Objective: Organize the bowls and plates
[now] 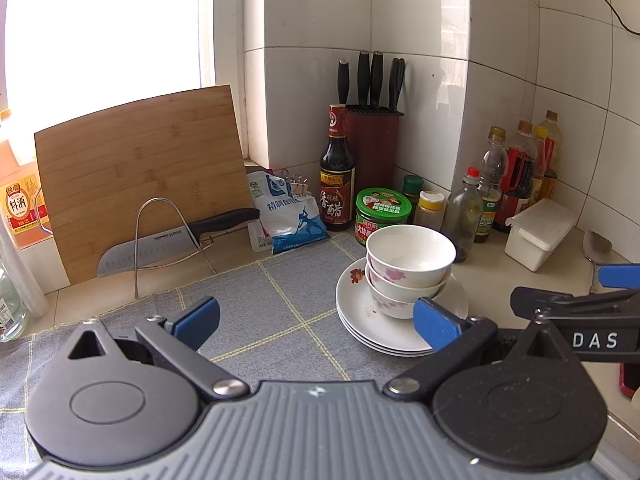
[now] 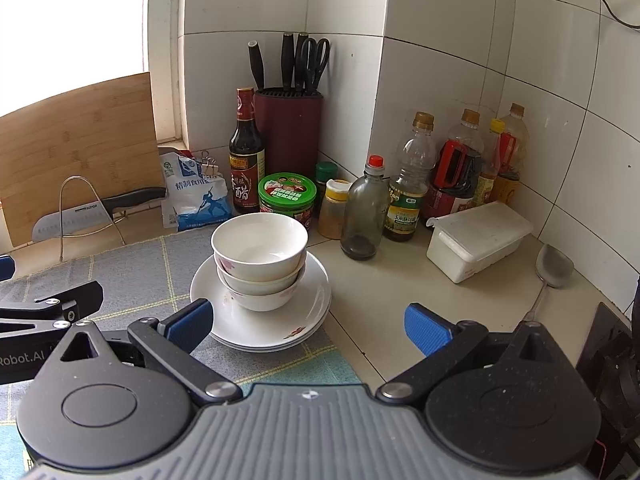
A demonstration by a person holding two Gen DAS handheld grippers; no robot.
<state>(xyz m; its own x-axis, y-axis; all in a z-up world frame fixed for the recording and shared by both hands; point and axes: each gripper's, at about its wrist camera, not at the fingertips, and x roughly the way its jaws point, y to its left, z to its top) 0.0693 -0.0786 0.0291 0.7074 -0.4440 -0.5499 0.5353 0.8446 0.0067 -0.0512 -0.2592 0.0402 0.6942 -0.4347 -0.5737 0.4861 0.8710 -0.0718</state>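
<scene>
Three bowls (image 1: pixel 408 270) sit nested upright on a stack of plates (image 1: pixel 360 316), which rests at the edge of the grey mat (image 1: pixel 260 308) on the tabletop (image 2: pixel 400 300). We hold both grippers with jaws spread wide and empty. From the left gripper (image 1: pixel 316 324) the stack lies at 1 o'clock; from the right gripper (image 2: pixel 308 326) at 11 o'clock. Both sit near; we judge the right marginally closer.

Daylight from window (image 1: pixel 104 28) at 10 o'clock, blown out white; soft shadows; sharp focus; fisheye bends tile wall (image 2: pixel 500 60) edges.
</scene>
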